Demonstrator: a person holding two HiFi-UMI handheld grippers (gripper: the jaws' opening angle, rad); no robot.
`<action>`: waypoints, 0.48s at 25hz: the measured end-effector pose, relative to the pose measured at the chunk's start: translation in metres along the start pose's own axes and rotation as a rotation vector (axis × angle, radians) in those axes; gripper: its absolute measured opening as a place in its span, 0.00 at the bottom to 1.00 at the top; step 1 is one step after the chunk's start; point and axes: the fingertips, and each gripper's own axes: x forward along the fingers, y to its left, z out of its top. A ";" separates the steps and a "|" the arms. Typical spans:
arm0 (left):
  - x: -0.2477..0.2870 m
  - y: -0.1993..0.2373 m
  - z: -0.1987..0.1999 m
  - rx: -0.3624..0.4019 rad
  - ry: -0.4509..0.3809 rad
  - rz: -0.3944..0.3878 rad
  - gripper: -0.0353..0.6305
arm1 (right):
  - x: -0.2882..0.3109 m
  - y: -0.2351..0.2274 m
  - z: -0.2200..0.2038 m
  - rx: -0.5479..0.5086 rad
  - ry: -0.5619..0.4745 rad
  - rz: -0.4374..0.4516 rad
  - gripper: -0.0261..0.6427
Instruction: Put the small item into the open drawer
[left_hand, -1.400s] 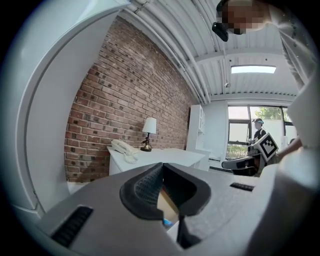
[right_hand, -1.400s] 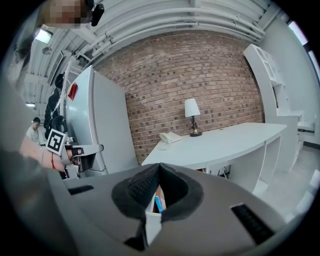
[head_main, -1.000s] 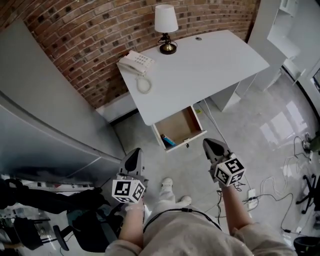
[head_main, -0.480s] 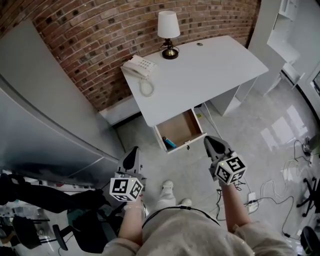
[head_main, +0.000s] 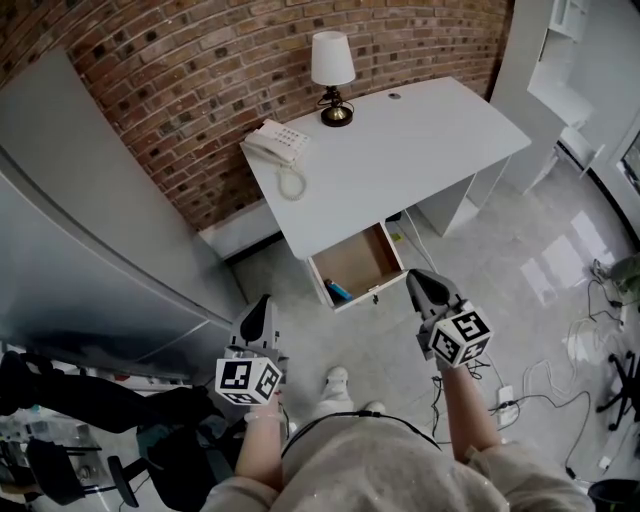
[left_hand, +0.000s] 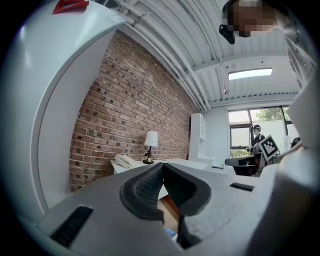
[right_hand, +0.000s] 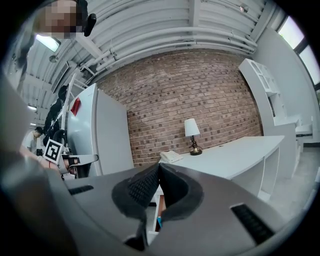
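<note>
The open drawer (head_main: 372, 257) hangs out from under the white desk (head_main: 400, 150), showing its brown bottom. A small blue item (head_main: 338, 291) lies in the drawer's front left corner; it also shows as a blue speck (right_hand: 160, 220) below the right gripper's jaws. My left gripper (head_main: 262, 303) is held over the floor, left of and nearer than the drawer, with its jaws shut and nothing between them. My right gripper (head_main: 418, 278) is just right of the drawer's front, apart from it, also shut and empty. Both point toward the desk.
A lamp (head_main: 332, 60) and a white telephone (head_main: 275, 145) stand on the desk against the brick wall (head_main: 200, 60). A tall grey cabinet (head_main: 90, 230) stands at the left. Cables and a power strip (head_main: 503, 392) lie on the floor at the right. The person's shoes (head_main: 336, 381) are below.
The desk and drawer have drifted slightly up and away in the head view. Both grippers have stayed shut, and the left one has sunk a little lower left.
</note>
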 end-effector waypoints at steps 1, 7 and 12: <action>0.000 0.001 0.000 0.001 -0.001 0.001 0.06 | 0.000 0.000 0.001 0.001 -0.002 -0.001 0.05; -0.002 0.005 0.005 0.006 -0.006 0.008 0.06 | -0.001 -0.001 0.004 0.004 -0.012 -0.009 0.05; -0.002 0.010 0.006 0.009 -0.007 0.014 0.06 | 0.002 0.000 0.007 0.005 -0.020 -0.010 0.05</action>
